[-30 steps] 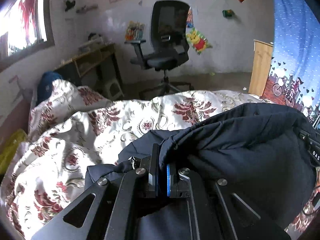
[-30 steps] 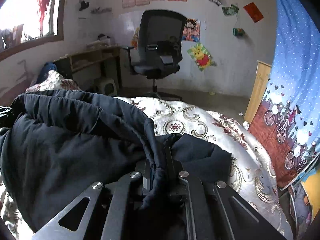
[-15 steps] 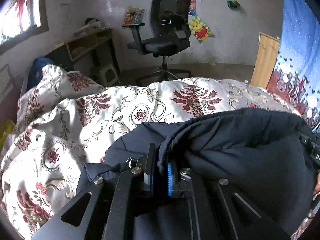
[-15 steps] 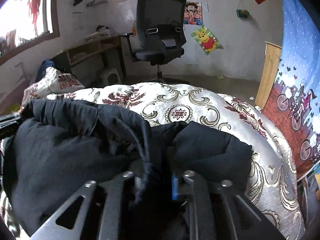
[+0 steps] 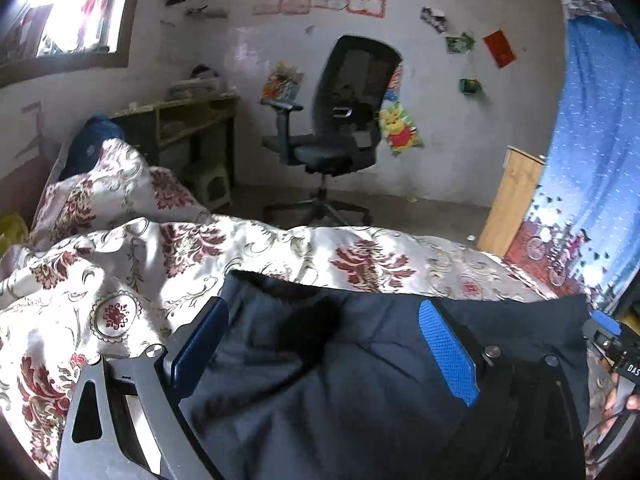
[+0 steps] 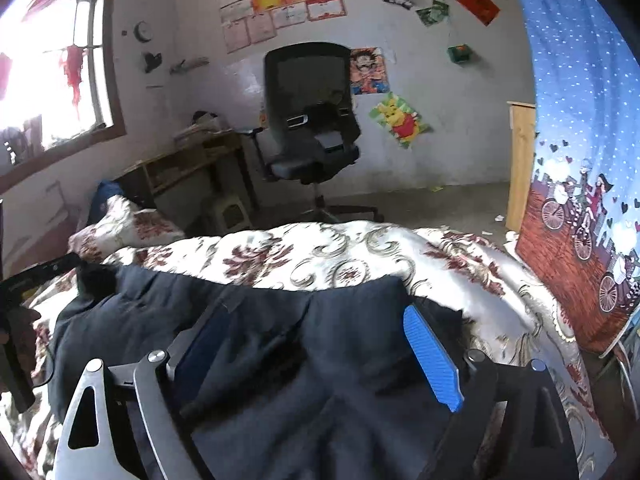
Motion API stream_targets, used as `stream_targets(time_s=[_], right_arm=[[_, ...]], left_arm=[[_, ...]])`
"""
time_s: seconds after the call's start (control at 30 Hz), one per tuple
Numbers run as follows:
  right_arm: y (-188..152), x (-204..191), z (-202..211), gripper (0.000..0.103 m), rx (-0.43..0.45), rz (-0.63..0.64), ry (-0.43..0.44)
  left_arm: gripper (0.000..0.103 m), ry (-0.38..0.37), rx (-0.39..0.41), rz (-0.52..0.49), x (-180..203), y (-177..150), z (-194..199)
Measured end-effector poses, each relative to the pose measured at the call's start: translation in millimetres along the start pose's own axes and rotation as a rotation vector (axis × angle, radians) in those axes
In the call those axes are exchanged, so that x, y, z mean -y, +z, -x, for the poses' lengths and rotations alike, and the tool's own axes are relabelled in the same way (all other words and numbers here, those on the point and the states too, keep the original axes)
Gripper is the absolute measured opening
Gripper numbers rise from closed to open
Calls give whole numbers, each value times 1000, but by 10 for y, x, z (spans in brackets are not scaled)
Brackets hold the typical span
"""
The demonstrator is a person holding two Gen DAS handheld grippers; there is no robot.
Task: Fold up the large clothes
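Observation:
A large dark navy garment (image 5: 320, 380) lies in a flat fold on the floral bed cover (image 5: 120, 272). My left gripper (image 5: 324, 312) hovers just above its left part, jaws opening wide, blue pads (image 5: 448, 356) apart and pressing on nothing. The same garment (image 6: 260, 328) fills the lower part of the right wrist view. Over its right part my right gripper (image 6: 316, 316) is opening too, with only loose cloth lying below the gap. The right gripper's tip (image 5: 608, 340) shows at the far right of the left wrist view, and the left gripper's tip (image 6: 36, 276) at the far left of the right wrist view.
A black office chair (image 5: 340, 128) stands on the floor beyond the bed, beside a wooden desk (image 5: 188, 120) under a window. A blue patterned curtain (image 6: 580, 160) and a wooden panel (image 6: 520, 160) stand at the right. A floral pillow (image 5: 108, 188) lies at the left.
Both grippers were shut on the garment's folded edge; both have let go and swung wide open. The raised bulge of cloth has dropped flat onto the bed, and both cameras tilted up.

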State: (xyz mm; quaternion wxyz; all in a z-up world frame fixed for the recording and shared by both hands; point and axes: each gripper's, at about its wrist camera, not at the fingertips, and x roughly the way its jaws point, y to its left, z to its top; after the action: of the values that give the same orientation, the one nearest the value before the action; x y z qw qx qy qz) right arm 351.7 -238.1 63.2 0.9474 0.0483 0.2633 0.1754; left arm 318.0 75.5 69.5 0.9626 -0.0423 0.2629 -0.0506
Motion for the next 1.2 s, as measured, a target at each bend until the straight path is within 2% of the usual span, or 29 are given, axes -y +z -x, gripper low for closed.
stream_targets(time_s=[0.13,0.23,0.37,0.5,0.73,1.0,1.2], right_arm=[[-179,-160,48,93,-63,20,82],[-357,-245,-10,93,-148,25,136],[-643,-351,-178,93,-265,43,163],[-759,-405,-360,96,-295,81,149],[-604,-416,-767,102,-274,93,116],[-375,-313,-1125,103,-268,88,97],[-199,-248,-1401,103,-293,86,72]], left_arm=[[94,-81,-14,-89,139,-171,145],[94,-179,-89,-172,283,-396,132],[94,-229,-199,-226,379,-649,-34],[94,-181,-227,-268,445,-741,-250],[96,-108,-256,-269,476,-670,-651],[100,-51,-280,-196,295,-513,-1026],[102,-12,-282,-144,130,-385,-1125]])
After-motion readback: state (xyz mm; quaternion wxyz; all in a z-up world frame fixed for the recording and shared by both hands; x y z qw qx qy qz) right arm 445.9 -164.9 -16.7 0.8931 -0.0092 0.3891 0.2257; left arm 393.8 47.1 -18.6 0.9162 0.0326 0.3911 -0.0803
